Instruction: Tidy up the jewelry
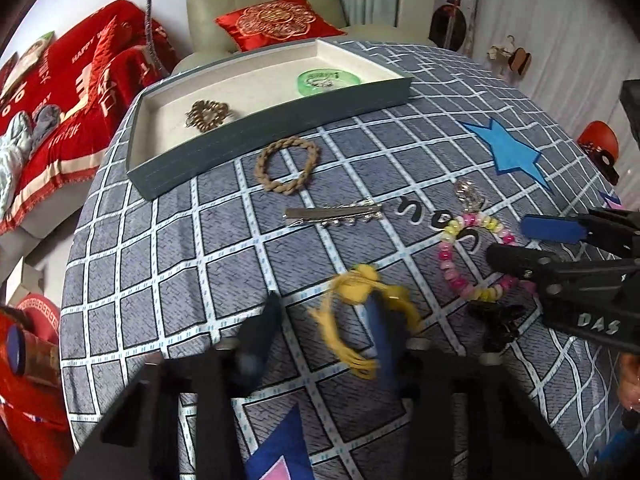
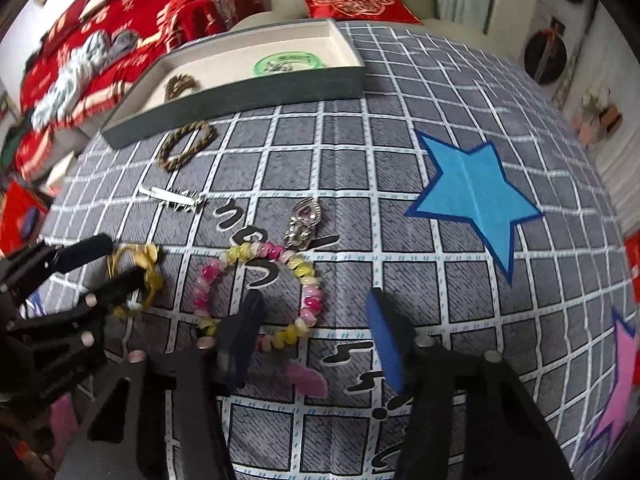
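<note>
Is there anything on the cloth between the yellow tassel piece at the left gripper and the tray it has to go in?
Yes. The silver hair clip and the braided brown ring lie on the cloth between the yellow tassel piece and the tray. Lifted over them, nothing visible blocks it.

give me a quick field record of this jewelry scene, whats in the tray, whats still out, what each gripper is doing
surface: checked grey cloth
tray: grey tray, cream lining, at far edge
in tray: green bangle; bronze filigree piece
still on cloth: braided brown ring, silver hair clip, silver pendant, pink and yellow bead bracelet, yellow tassel piece, black claw clip
left gripper: open, at the yellow tassel piece
right gripper: open, over the bead bracelet
</note>
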The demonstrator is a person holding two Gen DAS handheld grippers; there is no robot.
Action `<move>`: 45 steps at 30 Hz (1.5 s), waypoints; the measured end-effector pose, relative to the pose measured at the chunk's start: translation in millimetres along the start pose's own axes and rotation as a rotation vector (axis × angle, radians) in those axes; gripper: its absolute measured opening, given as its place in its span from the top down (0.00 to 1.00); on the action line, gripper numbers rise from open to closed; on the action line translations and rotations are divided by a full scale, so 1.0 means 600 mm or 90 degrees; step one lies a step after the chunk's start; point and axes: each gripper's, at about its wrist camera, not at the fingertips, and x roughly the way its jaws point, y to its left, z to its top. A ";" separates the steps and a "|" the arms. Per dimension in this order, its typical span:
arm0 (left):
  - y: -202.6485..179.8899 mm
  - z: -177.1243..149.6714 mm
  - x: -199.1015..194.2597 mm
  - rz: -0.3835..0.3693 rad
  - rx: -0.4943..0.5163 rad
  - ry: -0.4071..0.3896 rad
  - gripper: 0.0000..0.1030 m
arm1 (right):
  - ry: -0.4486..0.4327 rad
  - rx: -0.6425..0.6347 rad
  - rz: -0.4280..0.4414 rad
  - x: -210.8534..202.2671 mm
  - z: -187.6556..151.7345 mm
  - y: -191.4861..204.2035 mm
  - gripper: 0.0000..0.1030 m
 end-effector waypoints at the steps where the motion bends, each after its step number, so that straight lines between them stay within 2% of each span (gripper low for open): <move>1: -0.001 0.000 -0.001 -0.004 0.003 -0.001 0.69 | -0.002 -0.011 -0.003 -0.001 -0.001 0.005 0.56; 2: -0.001 0.000 -0.001 -0.009 0.003 -0.001 0.80 | -0.003 -0.018 0.002 -0.002 -0.001 0.009 0.64; 5: 0.006 -0.001 -0.003 -0.032 -0.011 -0.001 0.80 | -0.007 -0.024 0.003 -0.005 -0.003 0.015 0.90; 19: 0.037 -0.003 -0.040 -0.067 -0.059 -0.035 0.80 | -0.063 0.005 0.029 -0.047 0.011 -0.006 0.90; 34: 0.066 0.017 -0.075 -0.079 -0.088 -0.069 0.80 | -0.096 0.021 0.057 -0.074 0.039 -0.010 0.90; 37: 0.070 0.017 -0.075 -0.086 -0.092 -0.062 0.80 | -0.095 0.025 0.062 -0.074 0.039 -0.009 0.90; 39: 0.069 0.012 -0.072 -0.077 -0.089 -0.053 0.80 | -0.089 0.030 0.070 -0.071 0.037 -0.010 0.90; 42: 0.066 -0.002 -0.072 -0.038 -0.080 -0.054 0.80 | -0.085 0.032 0.074 -0.067 0.032 -0.010 0.90; 45: 0.067 -0.011 -0.072 -0.027 -0.087 -0.052 0.80 | -0.082 0.034 0.079 -0.065 0.029 -0.011 0.90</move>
